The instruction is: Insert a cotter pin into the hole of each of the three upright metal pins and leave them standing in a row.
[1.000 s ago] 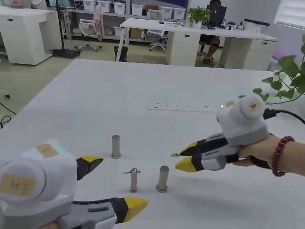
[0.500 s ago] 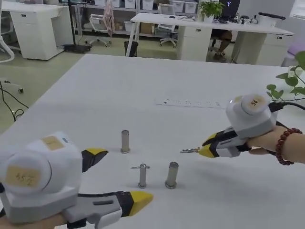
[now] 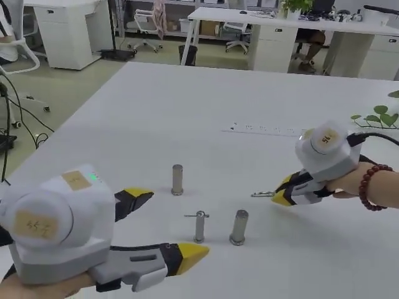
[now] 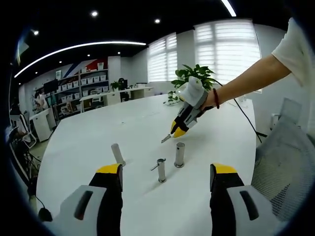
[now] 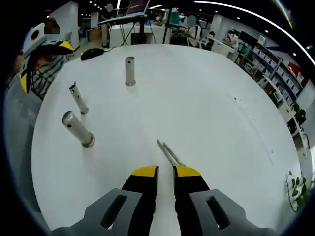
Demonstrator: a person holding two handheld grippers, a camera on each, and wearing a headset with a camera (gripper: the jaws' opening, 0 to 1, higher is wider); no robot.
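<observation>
Three upright metal pins stand on the white table (image 3: pixel 124 124). The far pin (image 3: pixel 177 179) (image 4: pixel 117 154) (image 5: pixel 129 70) is bare. A cotter pin sticks through the top of the middle pin (image 3: pixel 199 226) (image 4: pixel 161 170) (image 5: pixel 78 98). Beside it stands a bare pin (image 3: pixel 238 227) (image 4: pixel 179 154) (image 5: pixel 78 129). My right gripper (image 3: pixel 283 194) (image 4: pixel 179 129) (image 5: pixel 166 171) hovers to their right, shut on a cotter pin (image 3: pixel 262 194) (image 5: pixel 167 151) that points toward them. My left gripper (image 3: pixel 168 225) (image 4: pixel 166 169) is open on the near side of the pins, holding nothing.
A long white strip (image 3: pixel 262 129) lies flat farther back on the table. A leafy plant (image 3: pixel 380 115) stands at the right edge, next to the right gripper's cable. Desks and chairs stand beyond the table's far edge.
The right gripper's jaws have drawn together on the cotter pin, and it has moved a little right, away from the pins. The headset view has shifted. The left gripper stays open.
</observation>
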